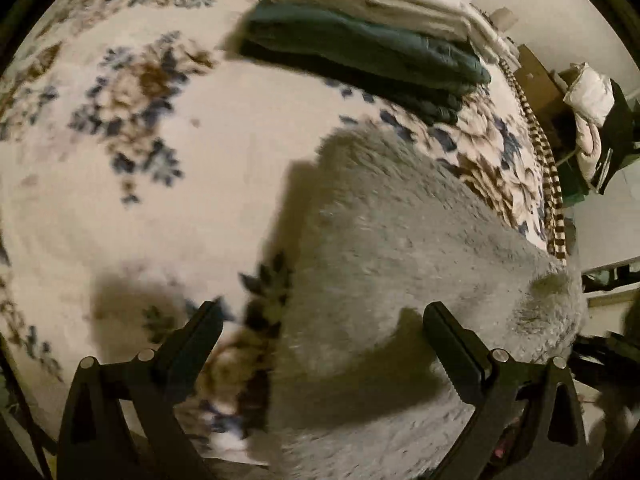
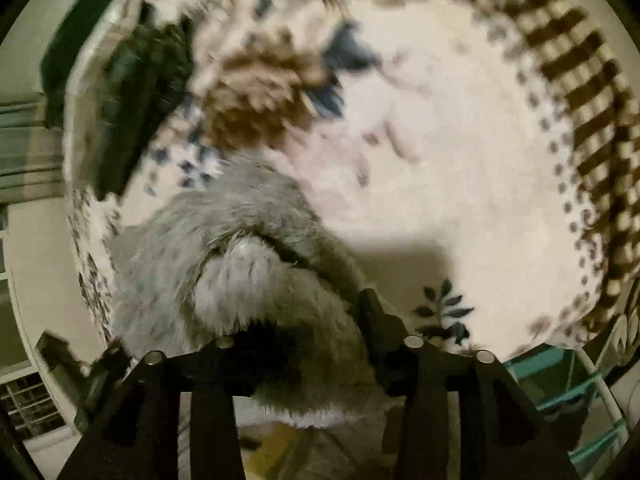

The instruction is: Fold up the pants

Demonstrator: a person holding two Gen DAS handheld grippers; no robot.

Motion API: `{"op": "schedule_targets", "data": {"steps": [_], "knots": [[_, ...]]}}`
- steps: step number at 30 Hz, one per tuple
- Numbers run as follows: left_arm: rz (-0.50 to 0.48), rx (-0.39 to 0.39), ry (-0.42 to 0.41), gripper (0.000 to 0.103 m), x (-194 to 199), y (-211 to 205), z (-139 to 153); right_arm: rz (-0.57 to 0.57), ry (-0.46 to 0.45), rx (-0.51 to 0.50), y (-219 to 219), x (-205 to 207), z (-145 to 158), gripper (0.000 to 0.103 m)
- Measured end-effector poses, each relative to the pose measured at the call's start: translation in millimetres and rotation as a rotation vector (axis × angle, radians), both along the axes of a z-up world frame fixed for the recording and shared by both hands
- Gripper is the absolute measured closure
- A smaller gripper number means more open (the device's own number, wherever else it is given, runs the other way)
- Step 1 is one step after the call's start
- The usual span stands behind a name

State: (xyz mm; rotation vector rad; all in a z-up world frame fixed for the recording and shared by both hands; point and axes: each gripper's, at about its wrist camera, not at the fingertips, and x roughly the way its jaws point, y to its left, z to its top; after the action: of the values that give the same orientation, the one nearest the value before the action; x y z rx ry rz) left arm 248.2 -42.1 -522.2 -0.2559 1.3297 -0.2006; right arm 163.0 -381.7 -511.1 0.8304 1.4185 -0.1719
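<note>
Fingers of left gripper [image 1: 320, 320] spread wide over grey fleece pants [image 1: 400, 248] on the floral bedspread [image 1: 120, 220], gripping nothing. Right gripper [image 2: 296, 320] with fleece bunched between its fingers — seemingly pinched, though blur hides the contact. Risks, as a judgement: thick pile slipping free mid-fold — or bedspread caught along with the fabric.

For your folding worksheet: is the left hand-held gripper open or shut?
Open: the left hand-held gripper has its jaws wide apart above the grey fleece pants.
</note>
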Motion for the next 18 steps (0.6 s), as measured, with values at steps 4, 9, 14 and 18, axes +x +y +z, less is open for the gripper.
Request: {"op": "schedule_targets", "data": {"steps": [4, 9, 14, 18], "knots": [[-0.006, -0.011, 0.014, 0.000, 5, -8, -5, 0.064, -0.136, -0.078, 25, -1, 41, 0.018], [-0.042, 0.017, 0.003, 0.000, 8, -14, -4, 0.409, 0.013, -0.081, 81, 17, -5, 0.038], [-0.043, -0.042, 0.012, 0.000, 10, -10, -4, 0.258, -0.056, -0.133, 44, 17, 3, 0.092], [-0.006, -0.097, 0.024, 0.000, 13, -10, -5, 0.024, 0.065, -0.073, -19, 21, -21, 0.084]]}}
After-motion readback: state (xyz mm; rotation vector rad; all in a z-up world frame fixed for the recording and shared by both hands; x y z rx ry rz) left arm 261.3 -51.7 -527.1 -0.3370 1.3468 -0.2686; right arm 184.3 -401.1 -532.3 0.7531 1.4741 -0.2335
